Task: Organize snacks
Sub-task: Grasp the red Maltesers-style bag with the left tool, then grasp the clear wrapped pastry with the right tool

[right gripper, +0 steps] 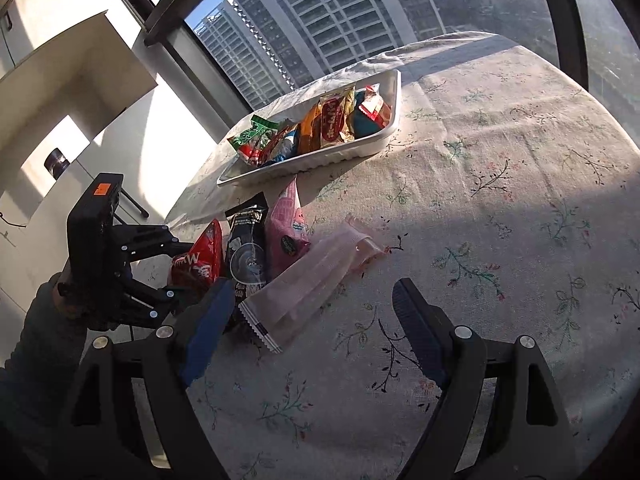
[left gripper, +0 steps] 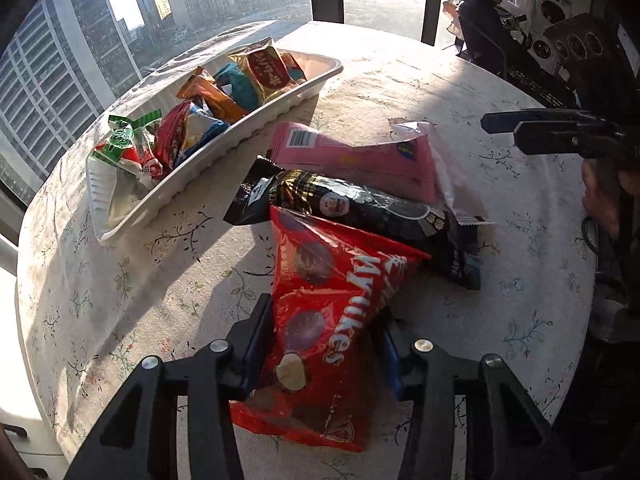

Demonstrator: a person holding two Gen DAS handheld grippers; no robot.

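A red Mylikes snack bag (left gripper: 320, 320) lies on the tablecloth between the fingers of my left gripper (left gripper: 324, 344), whose jaws sit close on both its sides. Behind it lie a black snack bag (left gripper: 360, 208), a pink snack bag (left gripper: 360, 156) and a pale translucent wrapper (right gripper: 316, 280). A white tray (left gripper: 296, 92) holding several small snack packs stands at the far left. My right gripper (right gripper: 316, 320) is open and empty above the cloth, right of the pale wrapper. The red bag (right gripper: 200, 260) and the left gripper (right gripper: 176, 268) also show in the right wrist view.
The round table with a floral cloth (right gripper: 520, 200) stands against a window with high-rise buildings outside. A seated person (left gripper: 488, 24) and machines are beyond the table's far right edge. A white cabinet (right gripper: 60, 100) stands to the left.
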